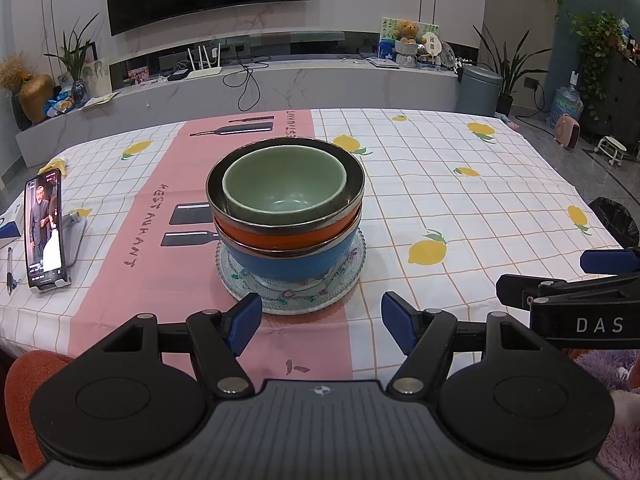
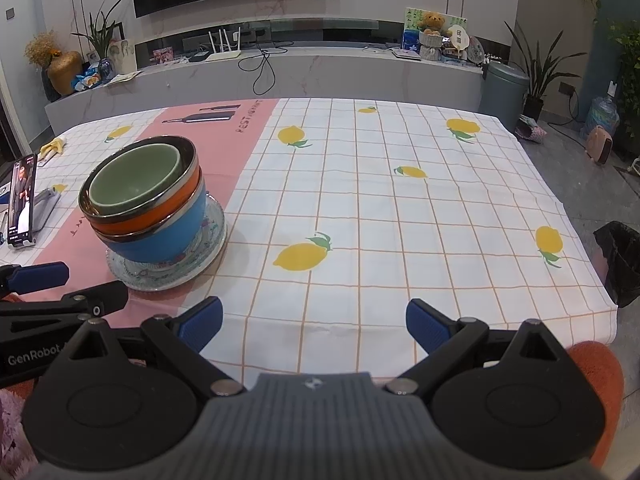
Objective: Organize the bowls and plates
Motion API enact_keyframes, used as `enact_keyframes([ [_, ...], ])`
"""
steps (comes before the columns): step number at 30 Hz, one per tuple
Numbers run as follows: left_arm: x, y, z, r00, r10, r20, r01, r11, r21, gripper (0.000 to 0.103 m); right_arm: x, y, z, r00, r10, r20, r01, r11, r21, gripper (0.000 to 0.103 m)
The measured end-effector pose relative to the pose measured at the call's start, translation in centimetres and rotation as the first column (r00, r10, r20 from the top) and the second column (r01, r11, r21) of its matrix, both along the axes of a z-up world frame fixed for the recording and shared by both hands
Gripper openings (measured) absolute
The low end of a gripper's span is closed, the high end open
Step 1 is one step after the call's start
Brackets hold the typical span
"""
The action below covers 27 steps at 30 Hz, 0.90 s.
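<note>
A stack stands on the pink strip of the tablecloth: a glass plate [image 1: 292, 304] at the bottom, then a blue bowl [image 1: 288, 262], an orange bowl [image 1: 276, 236] with a metal rim, and a green bowl [image 1: 284, 188] nested on top. My left gripper [image 1: 322, 322] is open just in front of the plate, nothing between its blue pads. In the right wrist view the same stack, topped by the green bowl [image 2: 134, 178] over the plate [image 2: 168, 272], sits to the left. My right gripper [image 2: 314, 322] is open over bare cloth, well right of the stack.
A phone [image 1: 44, 228] on a stand plays video at the table's left edge, with a pen [image 1: 9, 270] beside it. A black bin [image 2: 620, 260] stands off the table's right side. The lemon-print cloth [image 2: 400, 220] right of the stack holds nothing else.
</note>
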State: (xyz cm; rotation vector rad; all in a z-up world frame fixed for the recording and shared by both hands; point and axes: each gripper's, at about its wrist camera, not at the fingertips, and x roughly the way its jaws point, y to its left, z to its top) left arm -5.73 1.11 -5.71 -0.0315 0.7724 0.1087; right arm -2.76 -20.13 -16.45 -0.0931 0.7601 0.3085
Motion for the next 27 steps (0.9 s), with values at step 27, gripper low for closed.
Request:
enact_keyframes([
  [27,-0.21,-0.18,0.46,1.0,-0.001,0.019,0.001,1.0,-0.004,0.08,-0.19,-0.24,0.11,1.0,-0.014,0.007,0.014,1.0,0.007,0.097],
])
